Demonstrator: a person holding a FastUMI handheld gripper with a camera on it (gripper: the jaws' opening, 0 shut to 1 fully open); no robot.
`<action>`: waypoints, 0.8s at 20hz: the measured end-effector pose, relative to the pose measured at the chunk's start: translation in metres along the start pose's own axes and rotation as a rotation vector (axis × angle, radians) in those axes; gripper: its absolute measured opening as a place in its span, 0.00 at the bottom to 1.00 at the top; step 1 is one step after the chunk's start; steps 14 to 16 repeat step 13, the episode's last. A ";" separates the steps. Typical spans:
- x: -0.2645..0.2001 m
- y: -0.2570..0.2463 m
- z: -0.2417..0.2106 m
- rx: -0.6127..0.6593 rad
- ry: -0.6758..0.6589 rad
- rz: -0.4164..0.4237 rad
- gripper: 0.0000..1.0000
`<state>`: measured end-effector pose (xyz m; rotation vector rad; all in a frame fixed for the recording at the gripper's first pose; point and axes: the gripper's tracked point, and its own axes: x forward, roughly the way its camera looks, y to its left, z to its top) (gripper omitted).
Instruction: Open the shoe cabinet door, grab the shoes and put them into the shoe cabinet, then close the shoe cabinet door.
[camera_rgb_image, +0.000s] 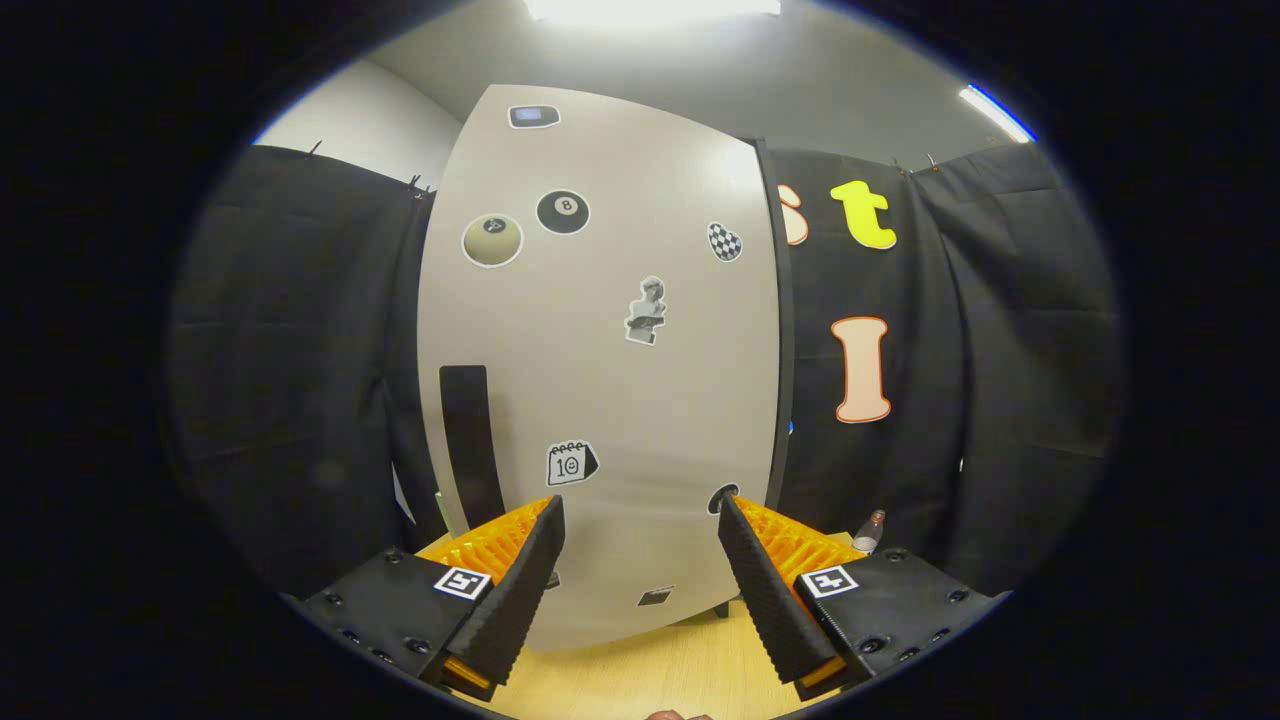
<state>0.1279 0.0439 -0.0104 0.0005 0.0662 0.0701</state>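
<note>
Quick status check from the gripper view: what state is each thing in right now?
Shoe cabinet door: shut, upright, facing the fingers.
Door handle: untouched, just beyond the left finger.
Gripper: fingers open, nothing between them, aimed at the door.
Bottle: standing upright to the right of the cabinet.

The shoe cabinet door (600, 380) is seen standing upright straight ahead of the gripper (640, 515), beyond the two fingers, which are held wide apart with nothing between them. A long vertical handle (470, 445) is set near the door's left edge, just above the left finger. Stickers (563, 212) are spread across the door's face. The door is planted on a wooden floor (650, 670) that runs beneath the fingers. A small bottle (870, 530) is placed to the right of the door, against the booth wall behind it.
</note>
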 end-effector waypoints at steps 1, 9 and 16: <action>-0.002 0.001 0.000 0.005 0.000 -0.002 0.97; -0.013 -0.005 0.001 0.007 -0.005 -0.045 0.97; -0.013 -0.011 0.009 0.002 -0.015 -0.090 0.97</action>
